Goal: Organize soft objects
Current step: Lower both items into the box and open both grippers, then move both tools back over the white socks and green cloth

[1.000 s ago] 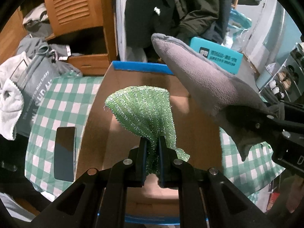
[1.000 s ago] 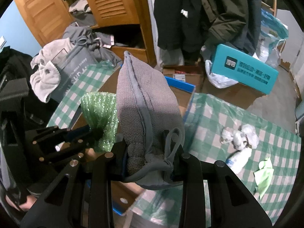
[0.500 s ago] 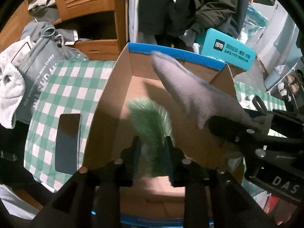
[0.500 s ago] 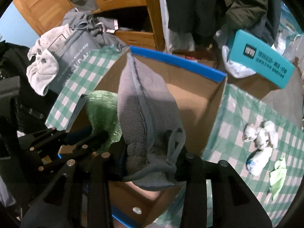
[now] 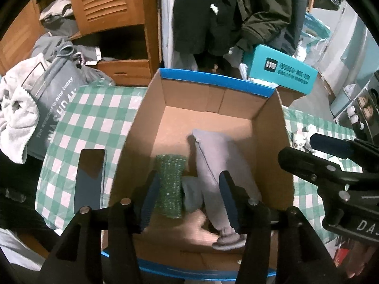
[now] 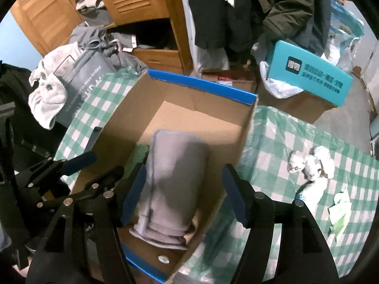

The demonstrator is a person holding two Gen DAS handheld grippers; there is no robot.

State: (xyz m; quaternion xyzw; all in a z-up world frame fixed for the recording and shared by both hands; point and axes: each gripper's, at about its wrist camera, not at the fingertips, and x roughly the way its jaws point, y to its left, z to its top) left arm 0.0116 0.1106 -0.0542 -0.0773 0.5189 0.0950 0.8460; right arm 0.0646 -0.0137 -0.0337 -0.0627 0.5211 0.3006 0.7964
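An open cardboard box (image 5: 272,130) with a blue rim stands on the green checked tablecloth; it also shows in the right wrist view (image 6: 244,127). Inside it lie a green scrub cloth (image 5: 169,184) and a grey fleece item (image 5: 220,165), side by side; the grey item also shows in the right wrist view (image 6: 173,184). My left gripper (image 5: 188,196) is open above the box with both items loose beneath it. My right gripper (image 6: 183,196) is open over the grey item. The right gripper's arm (image 5: 331,165) reaches in at the box's right.
A dark phone (image 5: 90,177) lies on the cloth left of the box. A grey bag with a white towel (image 5: 45,108) sits far left. Crumpled white tissues (image 6: 312,163) and a light green cloth (image 6: 341,210) lie right of the box. A teal box (image 5: 281,73) stands behind.
Both grippers opened and let go. The green cloth and the grey item dropped from the jaws to the box floor.
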